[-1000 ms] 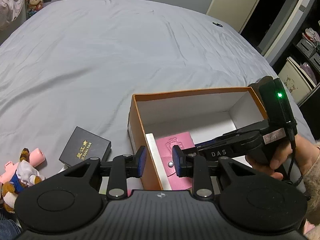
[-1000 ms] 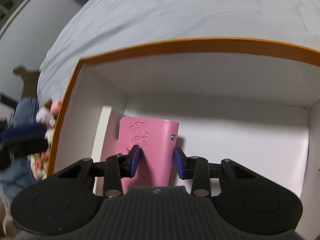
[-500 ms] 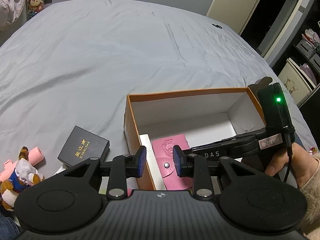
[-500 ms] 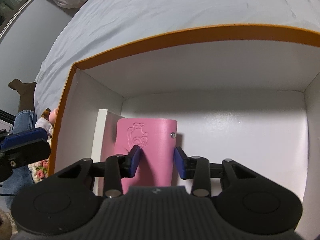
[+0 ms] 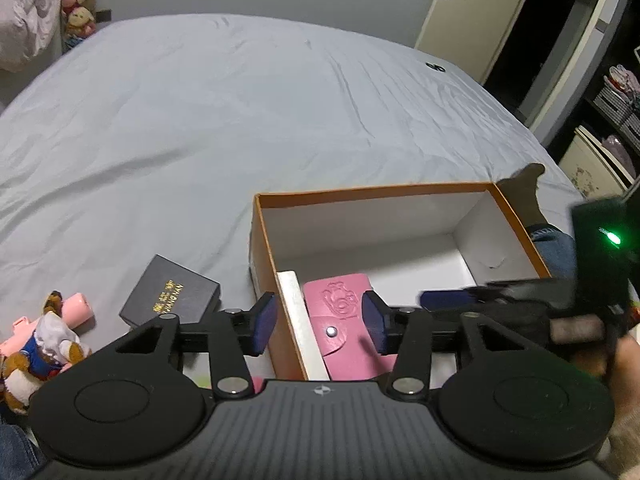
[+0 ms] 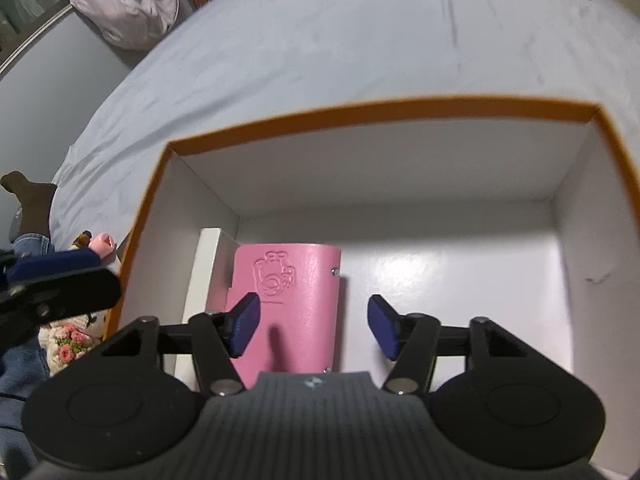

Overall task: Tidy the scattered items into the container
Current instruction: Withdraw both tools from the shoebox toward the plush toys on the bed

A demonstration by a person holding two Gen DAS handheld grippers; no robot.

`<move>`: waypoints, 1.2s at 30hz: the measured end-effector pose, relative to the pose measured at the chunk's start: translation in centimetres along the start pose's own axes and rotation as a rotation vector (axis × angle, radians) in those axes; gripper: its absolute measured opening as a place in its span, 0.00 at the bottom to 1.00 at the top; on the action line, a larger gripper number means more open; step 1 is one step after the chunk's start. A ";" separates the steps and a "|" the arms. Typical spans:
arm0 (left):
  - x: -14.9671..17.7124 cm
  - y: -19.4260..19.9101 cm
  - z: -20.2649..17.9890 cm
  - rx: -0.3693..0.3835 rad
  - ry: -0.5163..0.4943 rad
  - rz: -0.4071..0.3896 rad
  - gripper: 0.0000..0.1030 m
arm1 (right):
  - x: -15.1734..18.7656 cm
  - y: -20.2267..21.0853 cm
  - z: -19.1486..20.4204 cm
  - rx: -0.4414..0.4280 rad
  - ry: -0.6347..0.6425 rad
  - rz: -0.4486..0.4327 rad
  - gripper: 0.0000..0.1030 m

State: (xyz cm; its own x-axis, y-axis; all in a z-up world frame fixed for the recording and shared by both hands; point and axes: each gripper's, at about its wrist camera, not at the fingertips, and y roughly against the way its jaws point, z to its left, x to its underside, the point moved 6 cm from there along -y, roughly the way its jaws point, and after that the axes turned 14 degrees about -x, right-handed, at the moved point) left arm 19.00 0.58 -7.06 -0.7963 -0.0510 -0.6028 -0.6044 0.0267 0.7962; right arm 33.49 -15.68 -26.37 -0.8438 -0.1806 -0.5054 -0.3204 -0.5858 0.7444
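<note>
your right hand-held gripper (image 6: 314,330) is opening above the pink wallet (image 6: 294,304) inside the orange box (image 6: 360,108), holding nothing; your left hand-held gripper (image 5: 320,326) is opening empty over the box's near wall.

Your left gripper (image 5: 318,328) is opening astride the box (image 5: 262,240) wall, gripping nothing. Inside lie a pink wallet (image 5: 344,320) and white slab (image 5: 298,312). Left on the bed (image 5: 200,120): black case (image 5: 170,300), plush toy (image 5: 40,344).
</note>
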 end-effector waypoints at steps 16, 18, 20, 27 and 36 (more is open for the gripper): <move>3.0 2.9 2.7 -0.144 0.017 -0.017 0.71 | 2.7 4.5 5.3 0.080 0.119 -0.193 0.84; 3.4 3.3 3.2 -0.164 0.020 -0.017 0.71 | 3.1 4.7 6.0 0.071 0.141 -0.193 0.85; 3.9 3.7 3.9 -0.185 0.030 -0.015 0.71 | 3.4 4.6 6.8 0.066 0.159 -0.196 0.85; 4.8 4.6 6.4 -0.256 0.075 -0.005 0.71 | 4.0 4.0 9.1 0.067 0.213 -0.221 0.87; 5.7 5.3 10.3 -0.300 0.105 0.019 0.70 | 3.9 2.8 11.5 0.034 0.292 -0.215 0.87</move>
State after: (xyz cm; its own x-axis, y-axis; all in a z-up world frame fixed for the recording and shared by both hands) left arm 11.01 10.75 -6.76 -0.7912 -0.1565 -0.5913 -0.5426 -0.2666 0.7966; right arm 24.38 -8.93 -21.24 -0.5984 -0.2768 -0.7519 -0.4956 -0.6094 0.6188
